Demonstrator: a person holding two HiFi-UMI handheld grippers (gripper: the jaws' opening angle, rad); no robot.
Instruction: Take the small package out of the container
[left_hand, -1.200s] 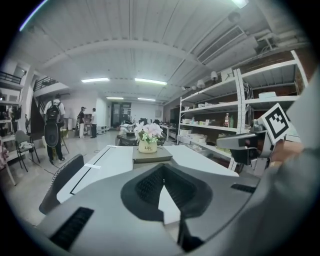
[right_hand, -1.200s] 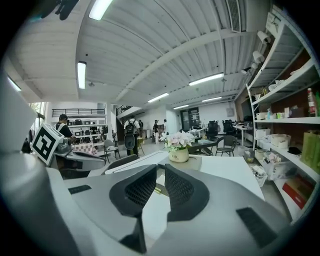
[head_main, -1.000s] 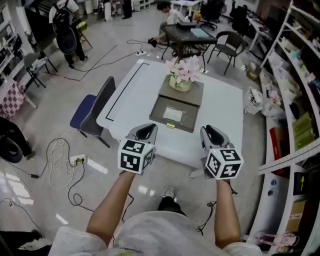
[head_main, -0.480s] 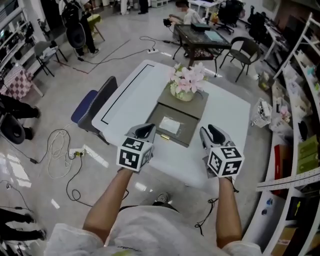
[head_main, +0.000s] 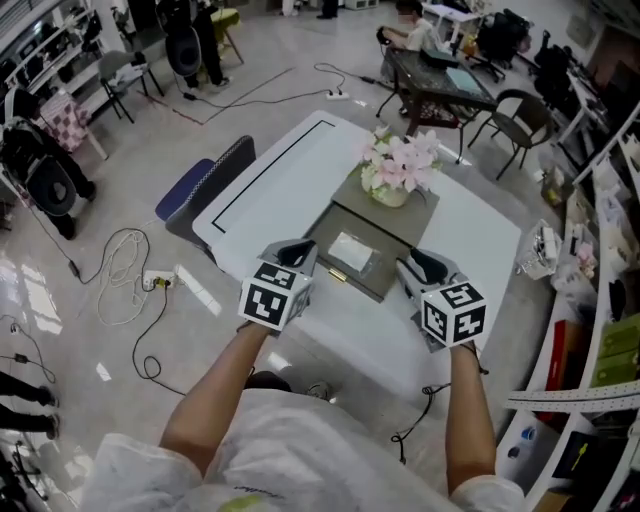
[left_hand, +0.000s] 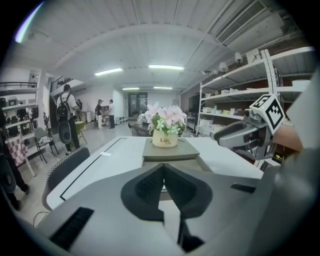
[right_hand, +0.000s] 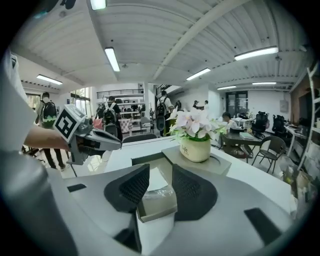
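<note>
- Right gripper jaws are opening with nothing in them; left gripper jaws are closed together, empty.
- Small package lies flat in the container, ahead of and below the right jaws. I'd drop in steep and pinch an edge.

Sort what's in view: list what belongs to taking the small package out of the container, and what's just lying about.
Job: small package; container holding it; left gripper, shut; right gripper, jaws opening, nothing between them.
Lying about: flower pot; chair; power strip.
</note>
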